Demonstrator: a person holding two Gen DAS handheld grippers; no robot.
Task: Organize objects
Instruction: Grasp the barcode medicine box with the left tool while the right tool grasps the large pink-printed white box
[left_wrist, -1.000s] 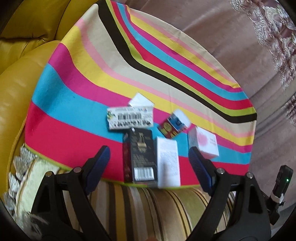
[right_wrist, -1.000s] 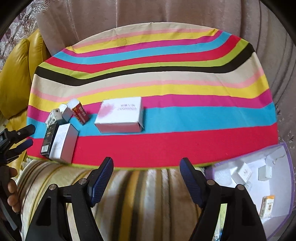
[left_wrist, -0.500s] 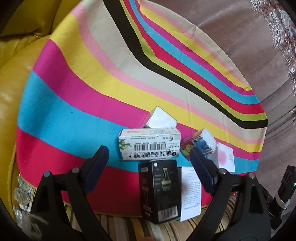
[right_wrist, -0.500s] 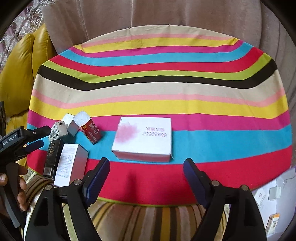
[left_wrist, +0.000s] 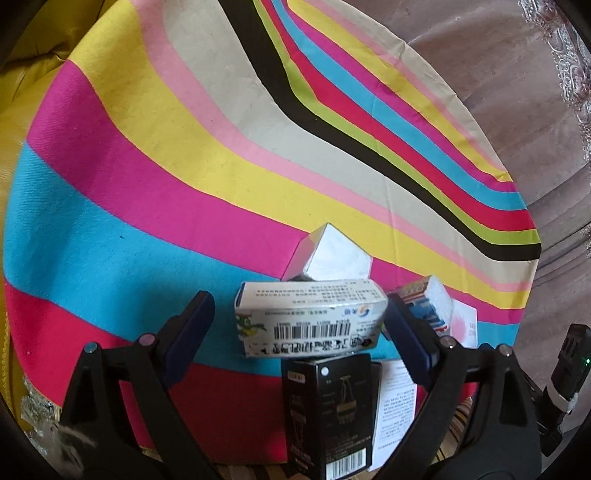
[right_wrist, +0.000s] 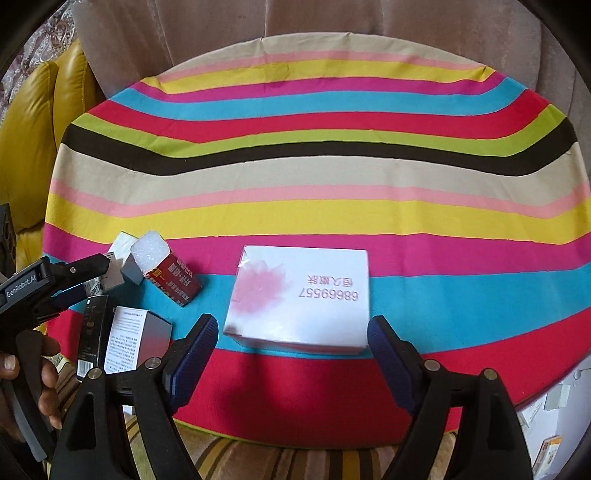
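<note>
Several small boxes lie on a striped cloth. My left gripper is open, its fingers on either side of a white barcode box without touching it. A black box lies just in front of it, a silver box behind, and a red and blue box to the right. My right gripper is open around the near edge of a large white box with a pink flower. The left gripper also shows in the right wrist view.
A yellow leather sofa stands to the left of the striped cloth. A red box and a white text box lie left of the flower box. A tray with small boxes sits off the right edge.
Both grippers have moved forward over the cloth. The left one now brackets the barcode box, the right one has reached the flower box. Both stay open.
</note>
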